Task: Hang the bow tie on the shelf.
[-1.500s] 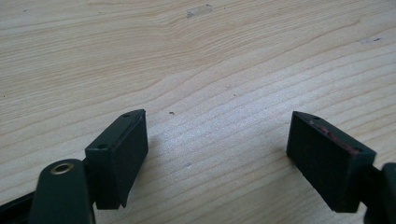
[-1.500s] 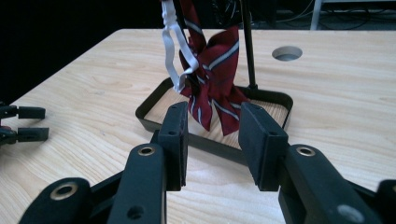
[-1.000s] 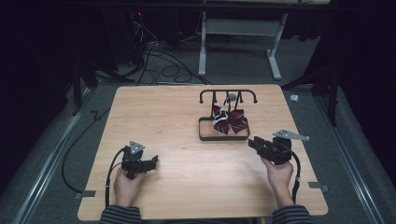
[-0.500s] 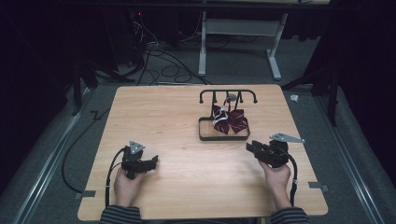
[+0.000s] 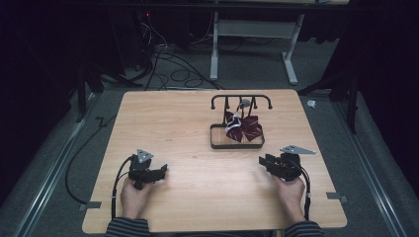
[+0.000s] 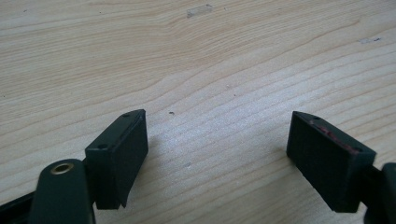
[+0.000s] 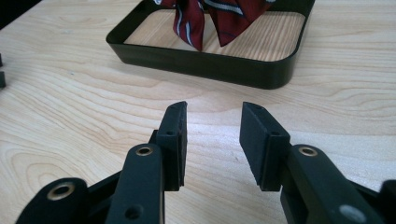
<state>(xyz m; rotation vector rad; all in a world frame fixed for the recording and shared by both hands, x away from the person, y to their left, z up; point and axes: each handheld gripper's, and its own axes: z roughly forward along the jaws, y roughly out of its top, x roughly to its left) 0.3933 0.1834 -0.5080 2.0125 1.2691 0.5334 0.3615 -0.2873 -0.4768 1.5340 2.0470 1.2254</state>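
Note:
A dark red striped bow tie (image 5: 242, 127) hangs from a black rack (image 5: 241, 100) over a black tray (image 5: 220, 144) at the table's far middle-right. In the right gripper view the bow tie (image 7: 219, 18) dangles into the tray (image 7: 201, 63) just ahead of my right gripper (image 7: 212, 112), which is open and holds nothing. In the high view the right gripper (image 5: 264, 163) sits near the tray's right front corner. My left gripper (image 5: 162, 172) rests at the front left of the wooden table (image 5: 173, 118), wide open over bare wood (image 6: 215, 116).
Cables trail from both grippers toward the table's front edge. Beyond the table lie floor cables (image 5: 168, 59) and a white desk frame (image 5: 252, 34). A small tape mark (image 6: 198, 9) shows on the wood ahead of the left gripper.
The right gripper has drawn back toward the person, away from the tray. The left gripper has stayed put.

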